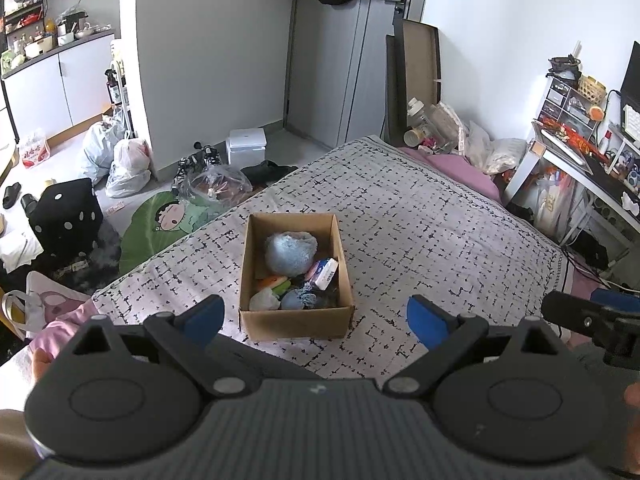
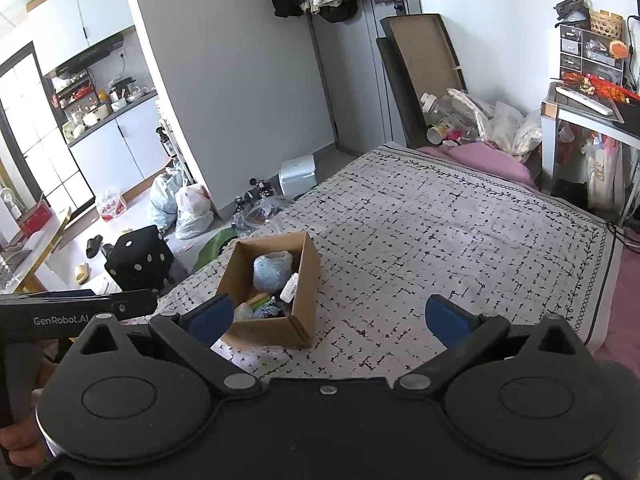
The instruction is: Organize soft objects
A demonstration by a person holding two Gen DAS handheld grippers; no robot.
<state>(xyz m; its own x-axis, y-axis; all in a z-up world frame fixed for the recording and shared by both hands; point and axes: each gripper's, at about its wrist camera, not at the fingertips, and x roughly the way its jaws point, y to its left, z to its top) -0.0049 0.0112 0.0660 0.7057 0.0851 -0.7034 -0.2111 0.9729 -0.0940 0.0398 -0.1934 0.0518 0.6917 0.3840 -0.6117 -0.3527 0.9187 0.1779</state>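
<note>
A brown cardboard box (image 1: 294,322) stands on the patterned bedspread (image 1: 420,216). Inside it lie a fluffy light-blue plush (image 1: 290,252), a white and blue tissue pack (image 1: 326,273), an orange and green soft toy (image 1: 274,282), a white soft item (image 1: 264,301) and a blue knotted toy (image 1: 296,299). My left gripper (image 1: 316,318) is open and empty, held above the bed just in front of the box. My right gripper (image 2: 328,320) is open and empty, to the right of the box (image 2: 268,334), where the plush (image 2: 272,270) also shows.
The bed's left edge drops to a cluttered floor with a black dice cushion (image 1: 66,216), plastic bags (image 1: 128,168) and a white bin (image 1: 246,146). Bottles and bags (image 1: 448,132) pile at the bed's far end. A desk (image 1: 580,160) stands on the right.
</note>
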